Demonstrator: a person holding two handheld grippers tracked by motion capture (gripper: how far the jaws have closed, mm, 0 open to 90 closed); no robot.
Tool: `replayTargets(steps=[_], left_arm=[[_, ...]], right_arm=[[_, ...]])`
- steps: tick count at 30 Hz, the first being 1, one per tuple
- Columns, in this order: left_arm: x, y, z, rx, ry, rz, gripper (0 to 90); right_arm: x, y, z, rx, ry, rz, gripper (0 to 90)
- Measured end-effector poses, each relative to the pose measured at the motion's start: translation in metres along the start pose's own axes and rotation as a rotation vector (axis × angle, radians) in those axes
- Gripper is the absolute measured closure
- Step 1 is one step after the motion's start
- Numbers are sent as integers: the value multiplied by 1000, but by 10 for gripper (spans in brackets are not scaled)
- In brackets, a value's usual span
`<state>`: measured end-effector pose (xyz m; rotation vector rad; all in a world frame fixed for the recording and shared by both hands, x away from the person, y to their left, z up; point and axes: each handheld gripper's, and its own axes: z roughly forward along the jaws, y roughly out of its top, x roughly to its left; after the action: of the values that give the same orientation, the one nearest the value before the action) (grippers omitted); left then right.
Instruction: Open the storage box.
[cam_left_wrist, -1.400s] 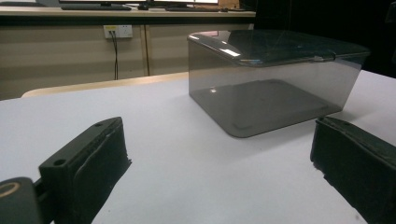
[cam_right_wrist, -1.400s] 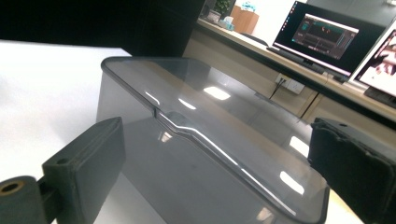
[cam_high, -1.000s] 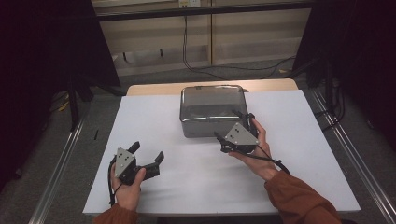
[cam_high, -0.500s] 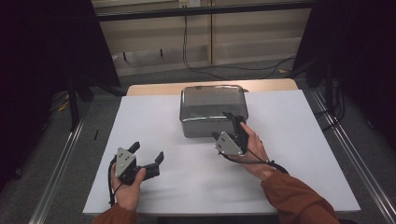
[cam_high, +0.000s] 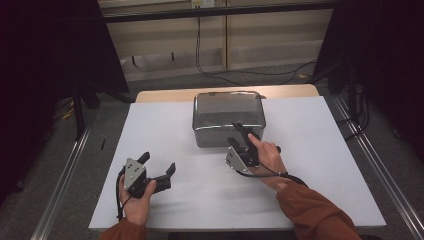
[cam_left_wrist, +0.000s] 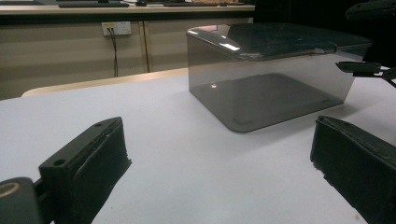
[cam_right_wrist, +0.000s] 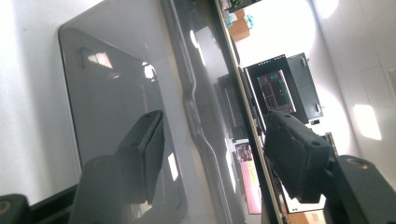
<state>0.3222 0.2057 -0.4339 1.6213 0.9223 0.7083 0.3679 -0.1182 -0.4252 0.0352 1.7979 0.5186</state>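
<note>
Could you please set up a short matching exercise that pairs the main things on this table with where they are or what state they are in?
Things:
1. left tool
2. right tool
3. smoky clear lidded box
4. white table mat

Descriptions:
A. lies under everything
B. stands toward the table's far edge
C. jaws wide open, well apart from the box
D. jaws straddle the lid's near rim, and have just been closing

Pairs: 1-C, 2-D, 3-B, 4-A
</note>
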Motion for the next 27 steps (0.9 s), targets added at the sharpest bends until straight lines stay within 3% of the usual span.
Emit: replayTargets(steps=[3, 7, 11, 22, 27], left_arm=[[0, 0, 0, -1, 1, -4, 36], [0, 0, 0, 4, 1, -1, 36], [0, 0, 0, 4, 0, 2, 36], [0, 0, 0, 8, -6, 7, 36], [0, 1, 1, 17, -16, 11, 36]], right_arm=[[1, 1, 1, 3, 10, -5, 436], [6, 4, 4, 3, 7, -78, 532], [9, 6, 6, 13, 2, -102, 596], [8, 3, 10, 31, -6, -110, 752], [8, 3, 9, 26, -10, -108, 760]])
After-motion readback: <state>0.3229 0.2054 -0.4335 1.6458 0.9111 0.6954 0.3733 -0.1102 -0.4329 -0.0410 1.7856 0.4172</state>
